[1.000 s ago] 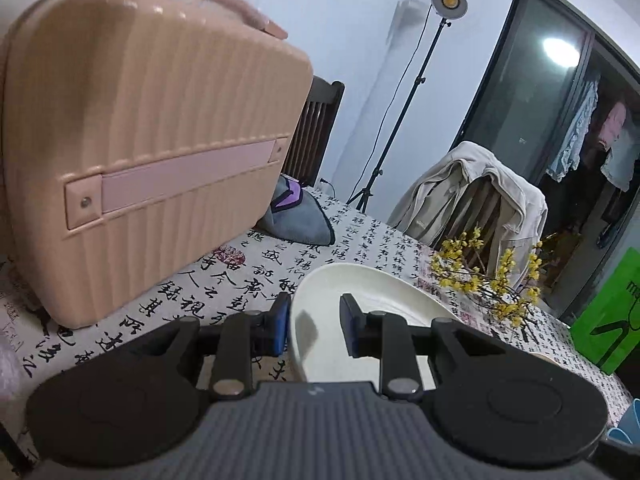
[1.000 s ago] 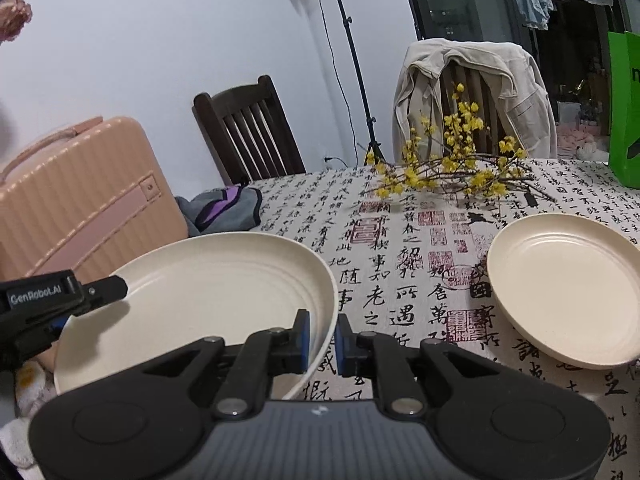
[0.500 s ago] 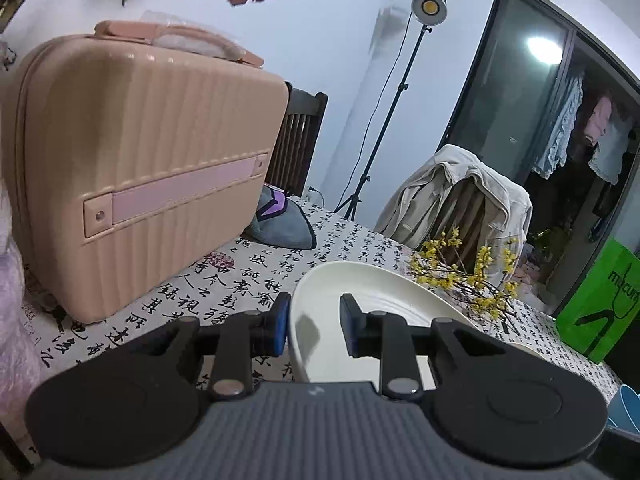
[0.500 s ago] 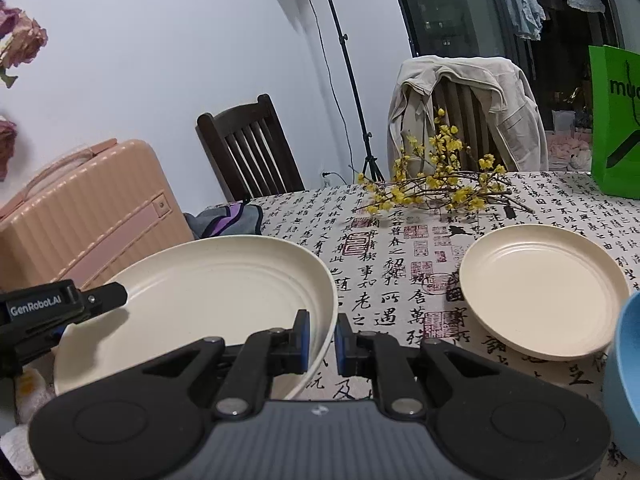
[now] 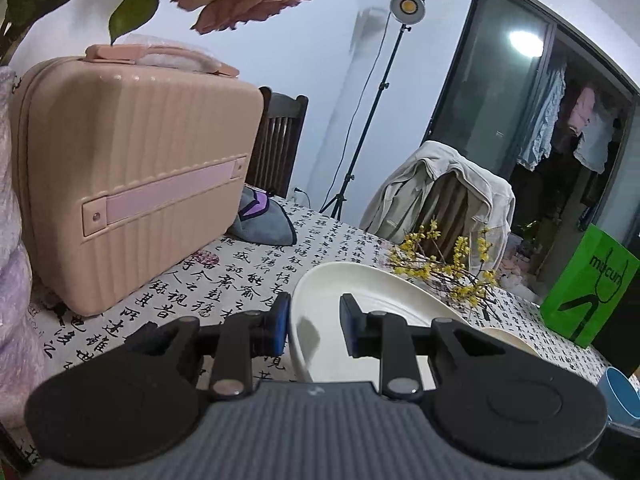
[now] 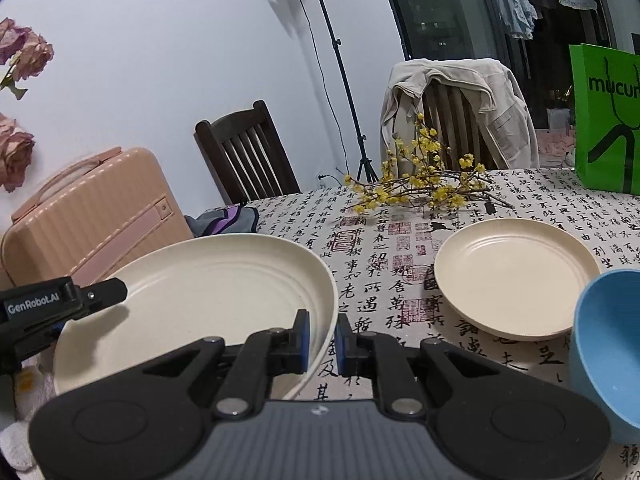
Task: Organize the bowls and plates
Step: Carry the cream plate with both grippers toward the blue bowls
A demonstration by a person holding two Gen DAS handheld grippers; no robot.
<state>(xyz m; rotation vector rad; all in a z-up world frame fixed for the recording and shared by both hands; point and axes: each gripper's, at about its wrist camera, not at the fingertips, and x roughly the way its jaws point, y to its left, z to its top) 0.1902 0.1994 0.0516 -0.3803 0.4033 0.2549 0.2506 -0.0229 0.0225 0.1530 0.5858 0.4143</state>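
Observation:
A large cream plate (image 6: 208,292) is held above the table. My right gripper (image 6: 322,340) is shut on its right rim. My left gripper (image 5: 314,326) straddles the opposite rim of the same plate (image 5: 360,320), jaws apart with a gap on each side of the rim; its finger also shows in the right wrist view (image 6: 100,294) over the plate's left edge. A second cream plate (image 6: 516,276) lies flat on the tablecloth to the right. A blue bowl (image 6: 608,344) stands at the right edge, also in the left wrist view (image 5: 620,396).
A pink suitcase (image 5: 132,200) stands on the table at the left. A grey-purple pouch (image 5: 264,220) lies beside it. Yellow flower branches (image 6: 420,188) lie across the table's back. A green bag (image 6: 604,116) stands at the far right. Chairs stand behind the table.
Both grippers and the large plate have pulled back and risen. The blue bowl and the green bag have come into view at the right.

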